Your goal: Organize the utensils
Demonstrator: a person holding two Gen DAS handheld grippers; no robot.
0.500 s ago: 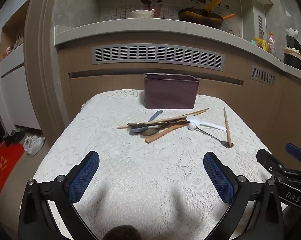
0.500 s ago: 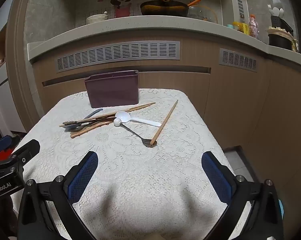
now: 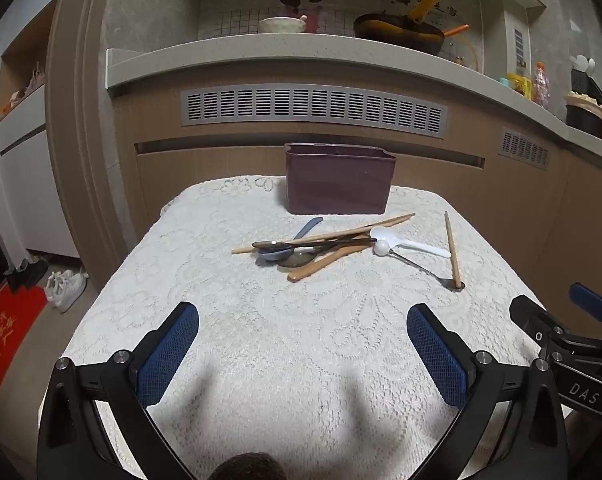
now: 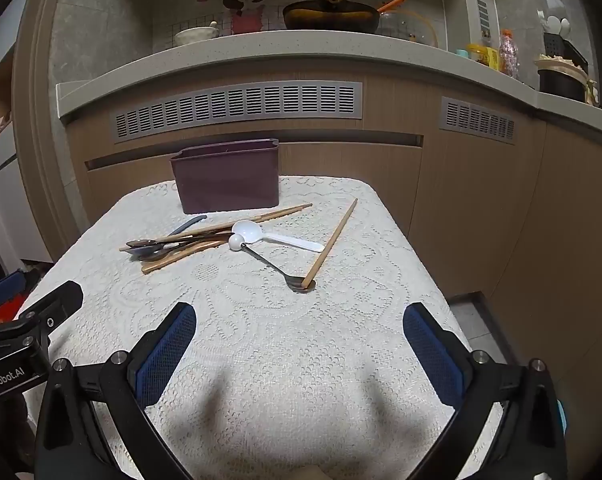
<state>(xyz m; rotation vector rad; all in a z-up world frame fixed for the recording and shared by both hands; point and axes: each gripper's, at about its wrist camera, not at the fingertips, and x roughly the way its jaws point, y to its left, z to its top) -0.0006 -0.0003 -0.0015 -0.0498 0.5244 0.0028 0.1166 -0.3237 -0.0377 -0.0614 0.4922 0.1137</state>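
On the lace-covered bench (image 3: 301,360), the left tool (image 3: 303,356) hovers wide and empty. A mixed pile of wooden, metal and plastic spoons and chopsticks (image 3: 325,246) waits before the dark purple plastic box (image 3: 337,184), likely its home. The right tool (image 4: 299,354) is wide too, holding nothing.

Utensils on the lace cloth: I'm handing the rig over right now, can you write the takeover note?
Left tool: open, empty, above the near cloth.
Right tool: open, empty, same height, alongside.
Purple bin: upright at the table's far edge; its inside is not visible.
Utensil pile: chopsticks and spoons crossed just in front of the bin.
White spoon, metal spoon and single chopstick lie right of the pile; the chopstick's tip rests in the metal spoon's bowl.
Done: nothing visibly.
Left: every utensil into the bin.
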